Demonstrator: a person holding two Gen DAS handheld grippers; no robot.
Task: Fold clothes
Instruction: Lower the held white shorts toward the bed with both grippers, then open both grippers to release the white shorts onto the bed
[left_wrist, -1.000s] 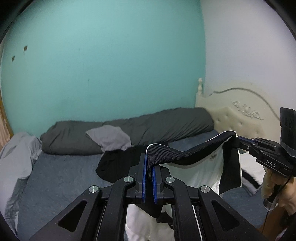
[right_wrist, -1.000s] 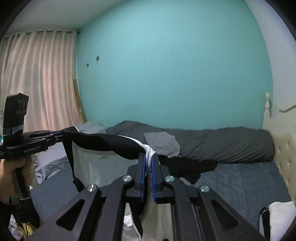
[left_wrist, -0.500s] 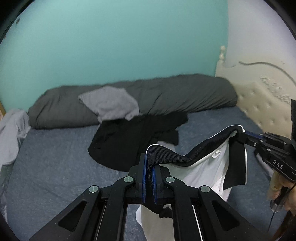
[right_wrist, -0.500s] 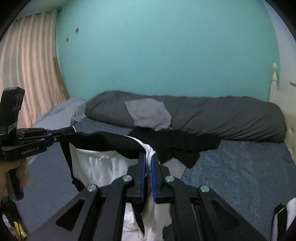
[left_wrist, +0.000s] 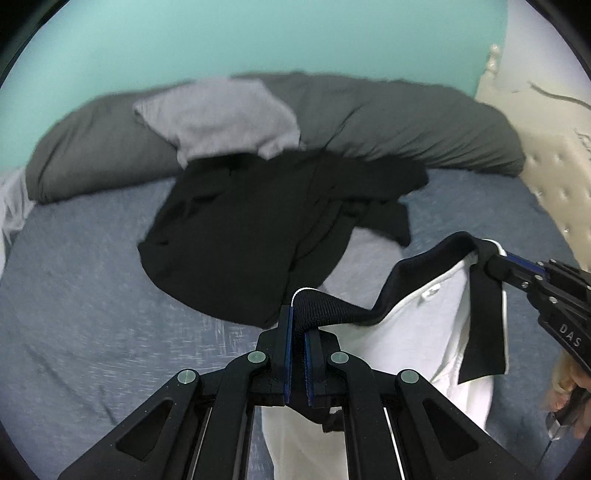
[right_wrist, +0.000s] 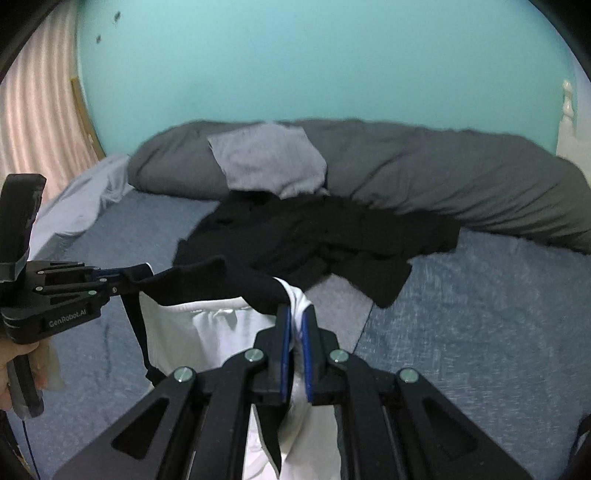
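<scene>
We hold a white garment with a black waistband (left_wrist: 424, 288) stretched between our two grippers above a bed covered in a blue-grey sheet (left_wrist: 92, 295). Our left gripper (left_wrist: 298, 325) has its blue-padded jaws closed on one end of the ribbed black band, and our right gripper (right_wrist: 297, 325) is clamped on the other end, where white cloth bunches between its pads. In the left wrist view the right gripper (left_wrist: 495, 260) reaches in from the right edge with a hand (left_wrist: 569, 398) on its handle; in the right wrist view the left gripper (right_wrist: 122, 278) comes in from the left edge, also held by a hand (right_wrist: 11, 365). The band sags in a shallow curve between the two grips, and the white body of the garment (right_wrist: 207, 332) hangs below it, with a black strip (left_wrist: 484, 332) running down one side. Behind it on the sheet lies a crumpled black garment (left_wrist: 258, 229), spread loosely and partly overlapping a pale grey piece of cloth (left_wrist: 354, 266). A folded grey garment (left_wrist: 221, 114) rests on the long dark grey rolled duvet (left_wrist: 406, 118) that lines the teal wall (right_wrist: 314, 55). A cream tufted headboard (left_wrist: 554, 173) stands at the right, and a pinkish curtain (right_wrist: 37, 110) hangs at the left. Both views are somewhat blurred.
</scene>
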